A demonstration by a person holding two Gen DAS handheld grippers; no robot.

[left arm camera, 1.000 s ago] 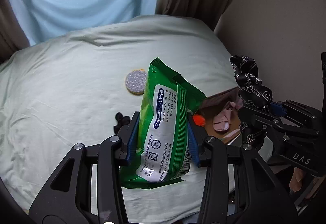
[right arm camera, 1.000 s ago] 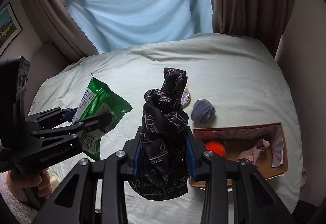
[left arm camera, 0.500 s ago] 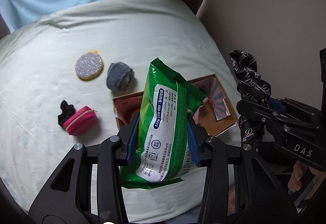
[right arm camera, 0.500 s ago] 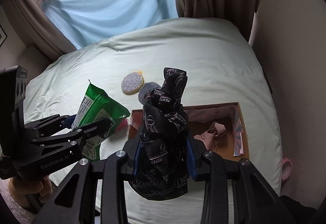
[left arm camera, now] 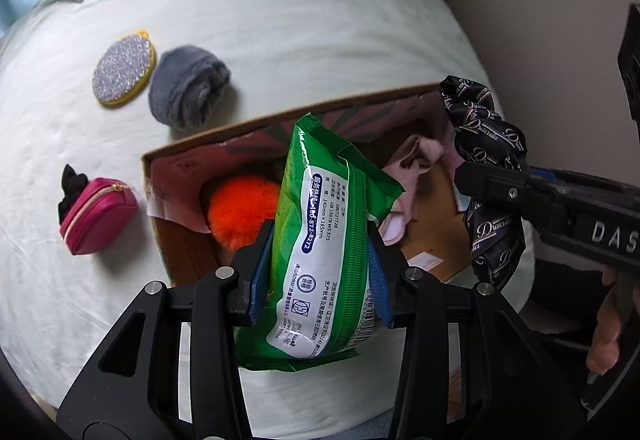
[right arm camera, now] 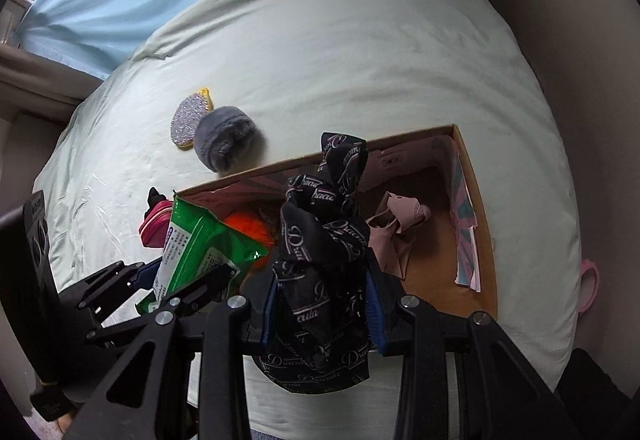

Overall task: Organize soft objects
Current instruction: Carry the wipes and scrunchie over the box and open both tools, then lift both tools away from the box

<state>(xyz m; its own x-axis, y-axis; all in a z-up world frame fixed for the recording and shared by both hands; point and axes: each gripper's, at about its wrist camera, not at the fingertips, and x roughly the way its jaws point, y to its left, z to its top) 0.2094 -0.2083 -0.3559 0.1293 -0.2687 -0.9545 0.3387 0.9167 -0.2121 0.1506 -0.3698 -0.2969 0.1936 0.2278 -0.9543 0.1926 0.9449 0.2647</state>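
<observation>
The left gripper (left arm camera: 316, 272) is clamped round a green pack (left arm camera: 320, 240), held above the box's (left arm camera: 224, 143) near left end, over an orange pompom (left arm camera: 240, 207). The right gripper (right arm camera: 320, 308) is closed on a black scarf (right arm camera: 324, 240), bunched upright over the box's near edge. Probably best if both get lowered well inside the walls before being let go, pack beside the pompom. The pack's long axis runs up and away, crimped end pointing toward the bed's (left arm camera: 280, 19) far side.
</observation>
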